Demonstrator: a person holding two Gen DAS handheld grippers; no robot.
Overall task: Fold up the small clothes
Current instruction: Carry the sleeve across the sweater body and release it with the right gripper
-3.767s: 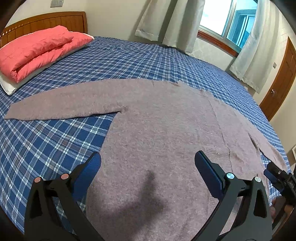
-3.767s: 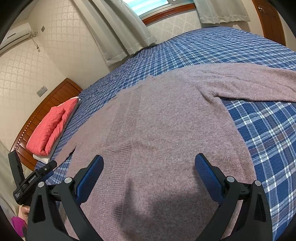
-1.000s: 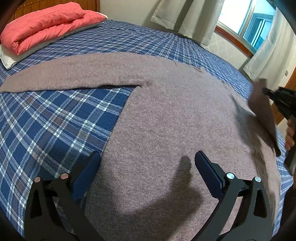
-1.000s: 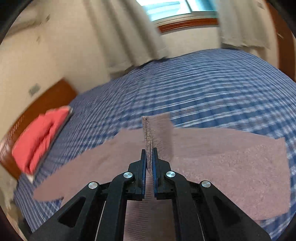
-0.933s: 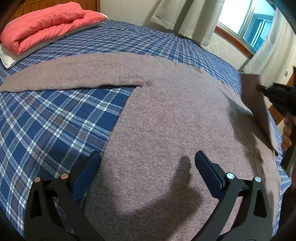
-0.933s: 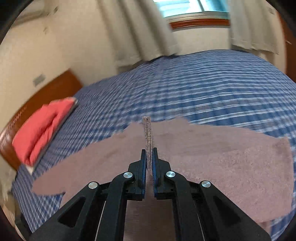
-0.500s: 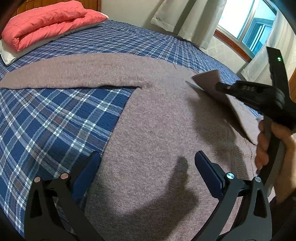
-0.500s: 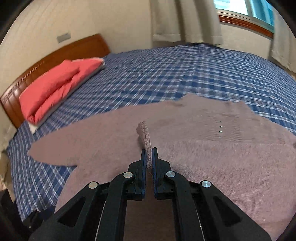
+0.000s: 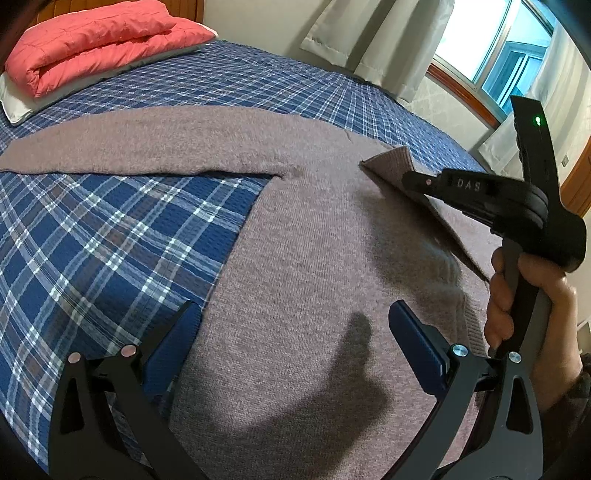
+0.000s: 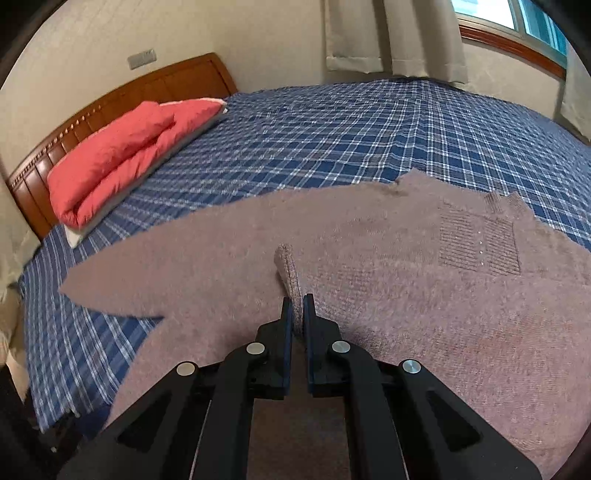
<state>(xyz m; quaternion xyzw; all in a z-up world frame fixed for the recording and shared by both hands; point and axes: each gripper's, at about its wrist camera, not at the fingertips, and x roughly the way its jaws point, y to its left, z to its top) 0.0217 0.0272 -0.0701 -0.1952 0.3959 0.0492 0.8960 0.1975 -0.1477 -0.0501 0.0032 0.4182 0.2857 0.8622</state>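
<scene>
A mauve knitted sweater (image 9: 303, 258) lies spread on the blue plaid bed, one sleeve (image 9: 122, 144) stretched out to the left. My right gripper (image 10: 297, 299) is shut on the cuff of the other sleeve (image 10: 286, 266) and holds it folded over the sweater's body; in the left wrist view that cuff (image 9: 391, 164) sticks out ahead of the right gripper (image 9: 410, 181), held by a hand. My left gripper (image 9: 291, 332) stands open low over the sweater's near part, one finger at its left edge, nothing between its fingers.
A folded pink quilt (image 9: 96, 33) on a white pillow lies at the head of the bed by the wooden headboard (image 10: 122, 99). Curtains (image 9: 373, 40) and a window (image 9: 509, 62) stand beyond the far side. Bare plaid bedspread (image 9: 92, 236) lies left of the sweater.
The right gripper has carried the sleeve cuff from the sweater's right side leftwards and down over its body, and rolled. The left gripper has kept still.
</scene>
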